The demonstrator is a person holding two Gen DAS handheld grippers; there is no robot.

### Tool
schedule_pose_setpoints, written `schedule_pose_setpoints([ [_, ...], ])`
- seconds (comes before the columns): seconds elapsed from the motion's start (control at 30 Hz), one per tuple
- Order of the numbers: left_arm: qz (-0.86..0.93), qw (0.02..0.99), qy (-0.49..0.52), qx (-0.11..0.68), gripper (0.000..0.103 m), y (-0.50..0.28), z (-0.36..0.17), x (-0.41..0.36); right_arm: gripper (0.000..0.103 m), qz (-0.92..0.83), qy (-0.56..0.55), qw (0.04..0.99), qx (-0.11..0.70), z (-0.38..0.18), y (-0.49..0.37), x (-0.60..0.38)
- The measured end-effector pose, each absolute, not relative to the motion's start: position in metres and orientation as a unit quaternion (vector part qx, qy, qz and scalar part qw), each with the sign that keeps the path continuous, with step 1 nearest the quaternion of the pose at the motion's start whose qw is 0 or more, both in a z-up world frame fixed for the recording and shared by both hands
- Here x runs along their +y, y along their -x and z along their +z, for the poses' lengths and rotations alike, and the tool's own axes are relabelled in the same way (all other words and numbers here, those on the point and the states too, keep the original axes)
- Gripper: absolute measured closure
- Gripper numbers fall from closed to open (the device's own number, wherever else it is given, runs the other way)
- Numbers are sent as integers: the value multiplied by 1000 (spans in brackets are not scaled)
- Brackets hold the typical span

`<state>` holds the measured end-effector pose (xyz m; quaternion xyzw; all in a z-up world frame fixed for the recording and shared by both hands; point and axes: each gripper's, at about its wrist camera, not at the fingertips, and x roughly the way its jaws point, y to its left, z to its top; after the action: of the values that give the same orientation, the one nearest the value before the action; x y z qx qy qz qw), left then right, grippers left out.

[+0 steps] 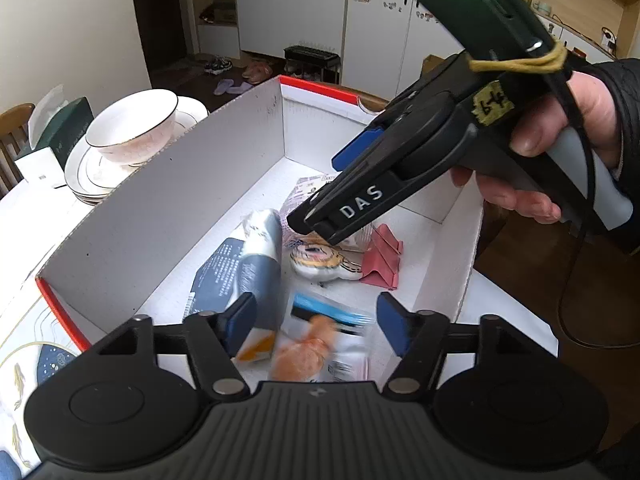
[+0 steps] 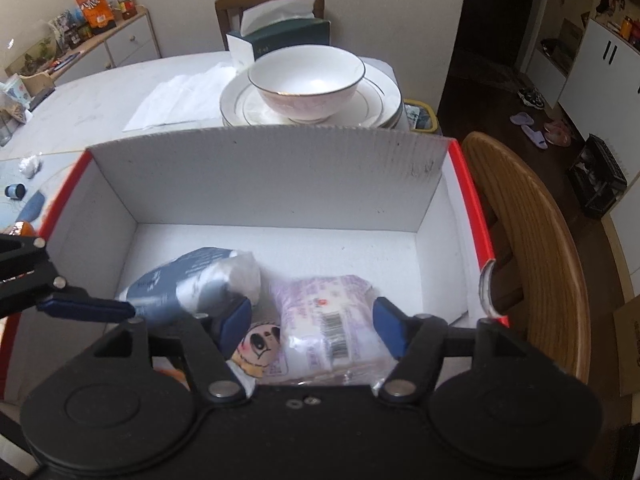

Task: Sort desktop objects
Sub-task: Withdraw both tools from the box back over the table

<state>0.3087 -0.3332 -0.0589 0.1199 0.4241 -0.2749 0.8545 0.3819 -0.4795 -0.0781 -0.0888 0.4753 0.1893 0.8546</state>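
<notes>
White cardboard box (image 2: 256, 172) with red rim, standing on the table; behind its far wall, a bowl (image 2: 306, 80) stacked on plates. Inside the box: a grey-blue packet (image 2: 192, 280), beside it a purple-printed packet (image 2: 328, 312), a blurred orange-pictured packet (image 1: 316, 344), a pink folded item (image 1: 382, 256), a small tiger figure (image 1: 324, 262). Left gripper (image 1: 316, 320) and right gripper (image 2: 310, 320), both over the box interior, jaws apart, clamping nothing.
</notes>
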Motion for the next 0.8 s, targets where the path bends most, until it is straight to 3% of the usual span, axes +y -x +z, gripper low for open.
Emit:
schedule_pose_setpoints([
  [0.33,-257,877,-106,392,26,-293,-43,-326,22,200,68,873,440,-53,-360,-496],
  [0.8,-241,906,-70,341,21,-263,-14,-307,3,225,43,903,363,-11,-297,-509],
])
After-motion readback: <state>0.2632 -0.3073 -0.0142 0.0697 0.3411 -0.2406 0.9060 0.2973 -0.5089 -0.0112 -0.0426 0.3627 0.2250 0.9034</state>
